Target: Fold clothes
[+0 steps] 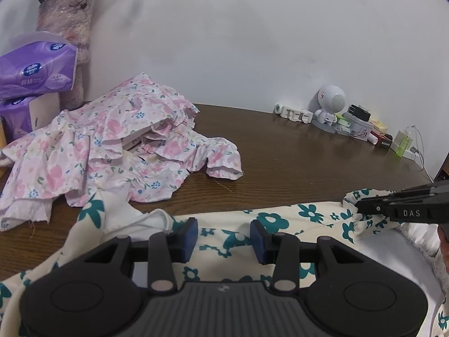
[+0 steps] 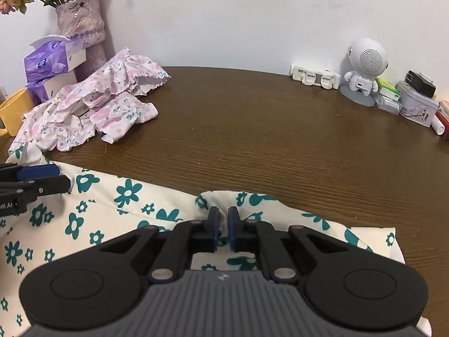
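Dark brown wooden table (image 2: 252, 140) by a white wall. Cream cotton garment with teal flower print (image 2: 92, 219) lies along the table's near edge, long axis left-right. Right gripper (image 2: 223, 229) clenched on its bunched far hem. Left gripper (image 1: 223, 237) released, jaws apart above the cloth, no grip. Pink floral garment (image 1: 98, 151) heaped beyond, untouched.

Right gripper (image 2: 223, 229) angled down, blue pads (image 2: 213, 226) pinched nearly together with a ridge of cloth caught between them. Left gripper (image 1: 223, 240) also tilted down, jaws standing partly apart, pads (image 1: 190, 238) hovering low, nothing clamped. The two grippers sit side by side, tips apart.
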Available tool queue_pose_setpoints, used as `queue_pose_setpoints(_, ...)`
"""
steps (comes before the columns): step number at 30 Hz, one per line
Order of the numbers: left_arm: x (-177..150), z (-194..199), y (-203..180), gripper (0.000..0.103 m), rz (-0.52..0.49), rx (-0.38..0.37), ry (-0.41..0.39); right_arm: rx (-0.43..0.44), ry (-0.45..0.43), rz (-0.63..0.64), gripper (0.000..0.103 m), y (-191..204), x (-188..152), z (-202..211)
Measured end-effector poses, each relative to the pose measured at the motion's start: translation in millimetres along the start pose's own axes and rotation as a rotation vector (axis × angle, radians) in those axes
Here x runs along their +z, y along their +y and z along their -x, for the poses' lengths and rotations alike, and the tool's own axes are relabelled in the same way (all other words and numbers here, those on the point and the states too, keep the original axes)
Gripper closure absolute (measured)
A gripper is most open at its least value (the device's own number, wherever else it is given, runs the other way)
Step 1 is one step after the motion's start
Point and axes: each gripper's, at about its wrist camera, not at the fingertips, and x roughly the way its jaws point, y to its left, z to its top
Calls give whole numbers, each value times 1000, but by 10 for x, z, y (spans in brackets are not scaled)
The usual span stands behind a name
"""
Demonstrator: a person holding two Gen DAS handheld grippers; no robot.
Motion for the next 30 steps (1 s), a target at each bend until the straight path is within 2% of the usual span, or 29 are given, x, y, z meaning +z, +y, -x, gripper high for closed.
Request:
queue_pose_setpoints(7,-2,-2,6,63,3,1,-2,19,-24,-34,98,-87,-45,90)
queue_pose_setpoints(17,-13,12,12,63,10,5,-5,-30,-55,-40,97,-141,-41,212)
queue_pose_setpoints(23,-10,18,-9,63,-4,12,-2,-47,-25,-69,98,-265,-91,131)
queue_pose_setpoints(27,-3,30,-53,64,-45,29,12,-49,-39,-72,98,-280,-127,114)
queue_pose_setpoints(30,53,101,-10,64,-33,11,42,-54,-38,-72,98,-269,-127,120)
